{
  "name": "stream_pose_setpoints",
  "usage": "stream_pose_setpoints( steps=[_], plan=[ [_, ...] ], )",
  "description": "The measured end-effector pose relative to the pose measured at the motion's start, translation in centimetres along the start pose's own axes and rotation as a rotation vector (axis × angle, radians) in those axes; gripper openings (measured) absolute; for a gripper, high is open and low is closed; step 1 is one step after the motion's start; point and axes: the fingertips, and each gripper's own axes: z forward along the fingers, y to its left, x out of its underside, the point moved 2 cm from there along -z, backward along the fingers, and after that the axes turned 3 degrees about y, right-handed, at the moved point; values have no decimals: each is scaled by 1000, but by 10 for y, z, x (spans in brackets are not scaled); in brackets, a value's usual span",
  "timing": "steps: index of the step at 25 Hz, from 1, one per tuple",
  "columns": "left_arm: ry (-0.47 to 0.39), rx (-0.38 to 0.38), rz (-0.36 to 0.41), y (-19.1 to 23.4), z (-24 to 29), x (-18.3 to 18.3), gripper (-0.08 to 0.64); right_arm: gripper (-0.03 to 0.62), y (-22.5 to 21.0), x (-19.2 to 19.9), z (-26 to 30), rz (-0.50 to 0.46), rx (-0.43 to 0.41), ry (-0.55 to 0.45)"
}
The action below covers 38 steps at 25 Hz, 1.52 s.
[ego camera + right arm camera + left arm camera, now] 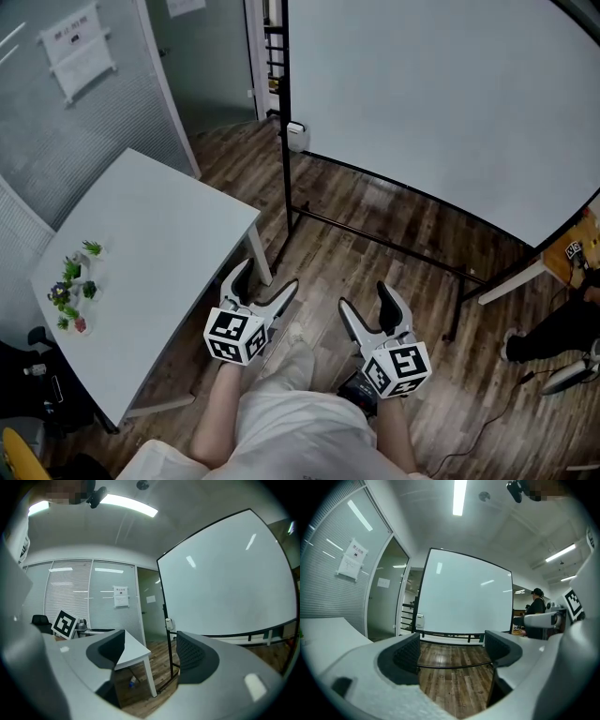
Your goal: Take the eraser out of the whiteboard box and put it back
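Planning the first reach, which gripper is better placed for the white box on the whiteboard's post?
Probably left: the left gripper sits nearer the white box than the right gripper; both open, empty.

Table (159, 244) at left, whiteboard (441, 103) ahead, whiteboard box (296, 136) at its lower left corner

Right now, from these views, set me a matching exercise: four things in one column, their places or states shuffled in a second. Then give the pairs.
Column one
1. whiteboard
2. white box
3. small plants
4. left tongs

Column two
A. open, nothing between them
B. on the white table
C. at the whiteboard's lower left corner
D. fills the upper right of the head view

Pairs: 1-D, 2-C, 3-B, 4-A
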Motion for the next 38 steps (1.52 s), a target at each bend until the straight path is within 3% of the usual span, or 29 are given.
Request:
stream_pose_setpoints(
  steps=[7,21,29,38],
  plan=[
    [3,11,-23,50,86,-8,425,347,-52,-4,83,6,6,23],
    [66,22,-23,195,285,-75,396,347,-163,-61,303,58,18,29],
    [37,33,-42,246,327,-90,394,344,-176,-63,374,75,4,37],
    [27,56,-46,262,345,-100,389,345,-181,-76,396,45,20,35]
  ],
)
